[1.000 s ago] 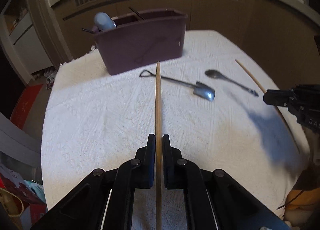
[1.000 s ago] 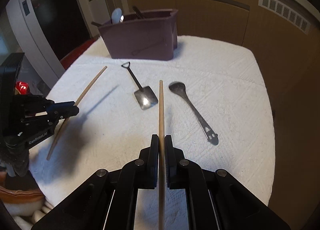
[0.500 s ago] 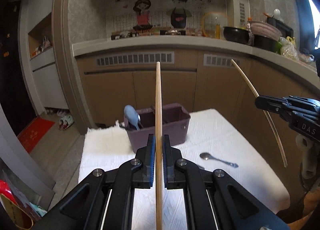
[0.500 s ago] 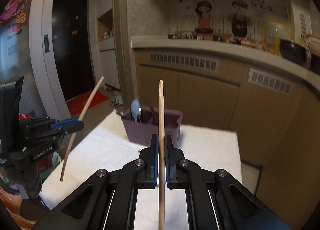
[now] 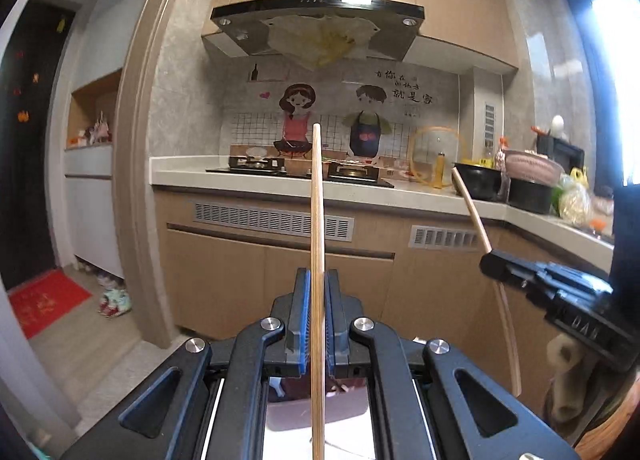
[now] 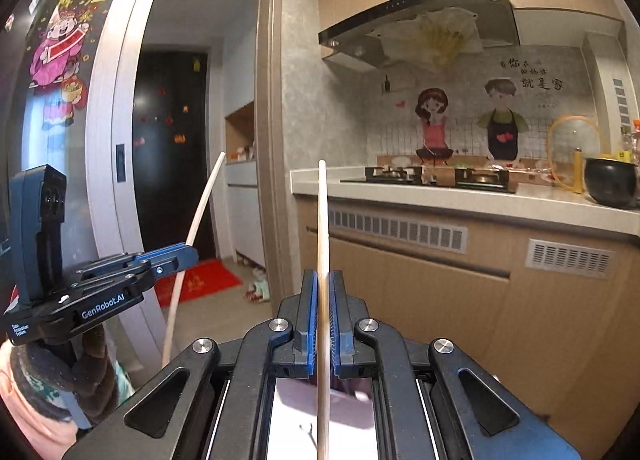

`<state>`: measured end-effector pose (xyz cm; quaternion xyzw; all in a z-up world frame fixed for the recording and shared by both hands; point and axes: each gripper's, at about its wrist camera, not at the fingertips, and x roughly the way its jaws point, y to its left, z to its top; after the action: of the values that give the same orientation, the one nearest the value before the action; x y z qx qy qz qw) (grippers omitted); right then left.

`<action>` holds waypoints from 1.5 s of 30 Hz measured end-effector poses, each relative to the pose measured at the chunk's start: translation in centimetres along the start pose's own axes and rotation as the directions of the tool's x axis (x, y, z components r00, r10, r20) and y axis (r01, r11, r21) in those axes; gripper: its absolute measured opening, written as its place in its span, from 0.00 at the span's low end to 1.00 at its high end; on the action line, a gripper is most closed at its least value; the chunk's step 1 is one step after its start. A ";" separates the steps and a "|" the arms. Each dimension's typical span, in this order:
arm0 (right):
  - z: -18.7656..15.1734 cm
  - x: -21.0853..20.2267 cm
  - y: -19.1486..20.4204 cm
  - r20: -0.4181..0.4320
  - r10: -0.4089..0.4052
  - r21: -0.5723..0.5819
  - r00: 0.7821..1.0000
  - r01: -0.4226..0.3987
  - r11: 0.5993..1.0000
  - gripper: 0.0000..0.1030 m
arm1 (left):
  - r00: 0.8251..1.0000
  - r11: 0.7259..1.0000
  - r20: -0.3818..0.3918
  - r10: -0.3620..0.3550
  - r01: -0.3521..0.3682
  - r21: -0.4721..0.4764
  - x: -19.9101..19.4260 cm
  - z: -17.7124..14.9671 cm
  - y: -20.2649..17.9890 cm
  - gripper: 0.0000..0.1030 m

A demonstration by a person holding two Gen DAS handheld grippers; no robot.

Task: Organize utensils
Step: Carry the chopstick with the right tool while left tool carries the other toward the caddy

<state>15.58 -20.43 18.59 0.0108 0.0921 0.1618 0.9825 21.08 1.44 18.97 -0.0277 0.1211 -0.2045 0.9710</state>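
Observation:
My left gripper (image 5: 317,280) is shut on a wooden chopstick (image 5: 317,204) that sticks up and forward between its blue pads. In the same way my right gripper (image 6: 323,280) is shut on a second wooden chopstick (image 6: 322,220). Each gripper shows in the other's view: the right gripper (image 5: 490,260) with its chopstick (image 5: 472,208) at the right, the left gripper (image 6: 188,254) with its chopstick (image 6: 200,216) at the left. Both point nearly level, high above the table. A strip of the purple utensil box (image 5: 296,412) and the white cloth (image 6: 348,436) peeks out below the fingers.
Ahead runs a kitchen counter (image 5: 400,190) with a gas hob (image 5: 300,170), wooden cabinets (image 5: 224,272) beneath and a range hood (image 5: 316,16) above. Pots (image 5: 528,192) stand at the right. A doorway with a red mat (image 5: 44,306) lies at the left. A hand in a fuzzy sleeve (image 6: 60,380) holds the left gripper.
Both grippers have risen from low over the table and tilted up, each keeping its chopstick. The table, spoons and box have dropped out of view below; the kitchen wall fills both views.

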 end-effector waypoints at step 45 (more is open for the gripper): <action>-15.1 22.5 -4.9 -0.222 0.018 -0.072 0.975 -0.035 0.997 0.06 | 0.991 0.995 -0.100 0.092 -0.095 -0.021 16.3 -13.1 4.3 0.05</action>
<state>35.33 -18.04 -0.46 -0.0434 0.1945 0.1784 0.9636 34.03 -1.26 2.19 -0.0244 0.1727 -0.1583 0.9719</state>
